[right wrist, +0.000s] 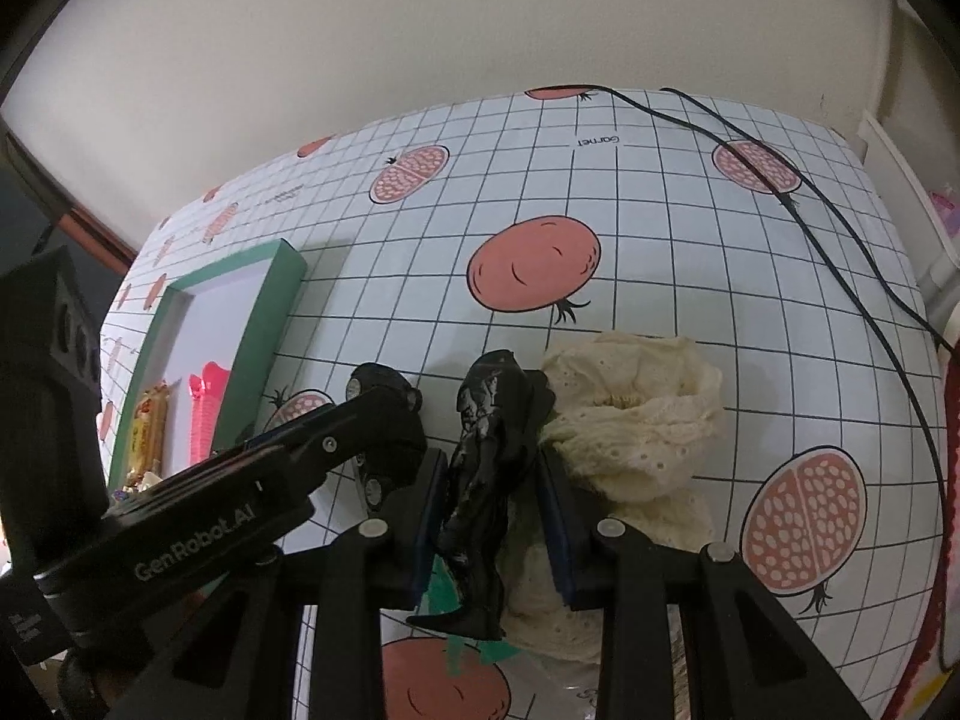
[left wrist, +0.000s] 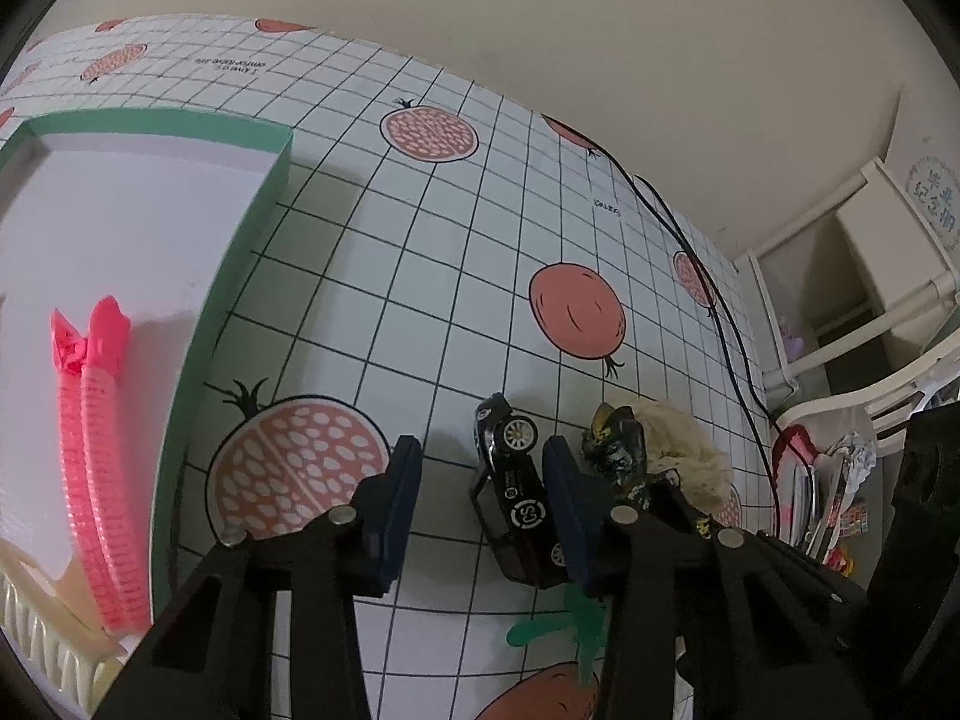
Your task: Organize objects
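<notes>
A black toy car (left wrist: 515, 495) lies on the fruit-print tablecloth between the fingers of my open left gripper (left wrist: 480, 504), close to the right finger. A black action figure (right wrist: 487, 480) lies between the fingers of my open right gripper (right wrist: 493, 510); it also shows in the left wrist view (left wrist: 615, 447). A cream lace cloth (right wrist: 636, 414) sits bunched against the figure's right side. A green-rimmed white box (left wrist: 240, 252) to the left holds a pink clip (left wrist: 96, 450). The left gripper's body (right wrist: 240, 498) crosses the right wrist view over the car (right wrist: 384, 420).
A black cable (right wrist: 840, 252) runs across the table's right side. A cream comb (left wrist: 42, 630) and a snack packet (right wrist: 147, 432) lie in the box. White shelves and clutter (left wrist: 840, 480) stand beyond the table's right edge.
</notes>
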The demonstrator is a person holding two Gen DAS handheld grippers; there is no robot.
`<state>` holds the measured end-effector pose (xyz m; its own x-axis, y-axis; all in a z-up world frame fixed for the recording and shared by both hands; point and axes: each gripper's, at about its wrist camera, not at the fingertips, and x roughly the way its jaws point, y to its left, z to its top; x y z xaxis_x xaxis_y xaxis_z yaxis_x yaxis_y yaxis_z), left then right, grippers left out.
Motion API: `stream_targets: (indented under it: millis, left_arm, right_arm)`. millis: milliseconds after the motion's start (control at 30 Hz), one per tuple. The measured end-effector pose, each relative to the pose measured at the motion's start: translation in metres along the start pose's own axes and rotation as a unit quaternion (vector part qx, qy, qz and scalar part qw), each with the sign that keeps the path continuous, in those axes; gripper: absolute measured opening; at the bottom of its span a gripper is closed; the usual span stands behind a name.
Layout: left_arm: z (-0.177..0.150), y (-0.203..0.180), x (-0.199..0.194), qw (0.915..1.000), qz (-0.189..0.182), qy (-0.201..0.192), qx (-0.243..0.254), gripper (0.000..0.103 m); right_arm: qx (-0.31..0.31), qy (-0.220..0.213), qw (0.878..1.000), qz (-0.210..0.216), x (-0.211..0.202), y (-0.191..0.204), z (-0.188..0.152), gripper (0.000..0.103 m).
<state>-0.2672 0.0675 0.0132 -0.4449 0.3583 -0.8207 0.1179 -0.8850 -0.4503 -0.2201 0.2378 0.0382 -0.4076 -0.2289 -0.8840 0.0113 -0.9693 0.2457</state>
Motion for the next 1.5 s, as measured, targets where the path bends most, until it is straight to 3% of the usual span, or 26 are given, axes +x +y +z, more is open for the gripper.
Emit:
stream_targets:
  millis: [167,300,400,600,1133,1500]
  left_arm:
    - [-0.002,0.000,0.001,1.0000,0.000,-0.001,-0.004,0.042]
    - [-0.003,0.000,-0.001,0.9995,-0.027,0.000,-0.015,0.026]
    - [-0.002,-0.002,-0.002,0.9996,-0.027,-0.002,-0.008,0.024]
    - [0.001,0.004,-0.007,0.9990,-0.039,-0.001,-0.022,0.021]
    - [0.023,0.009,-0.063,0.9956,-0.062,-0.063,-0.031,0.019]
    - [0.032,0.045,-0.102,0.9914,-0.058,-0.102,-0.058,0.019]
  right_arm:
    - [0.001,0.000,1.000,0.001,0.001,-0.001,0.000,0.032]
    - [0.006,-0.001,1.000,0.004,0.000,-0.002,0.001,0.032]
    - [-0.001,-0.001,1.000,-0.001,-0.001,0.000,0.001,0.032]
    - [0.003,-0.008,1.000,0.008,-0.007,0.002,0.003,0.032]
    - [-0.011,-0.073,0.997,0.011,-0.052,0.026,0.018,0.028]
    - [-0.009,-0.094,0.995,0.035,-0.057,0.053,0.026,0.024]
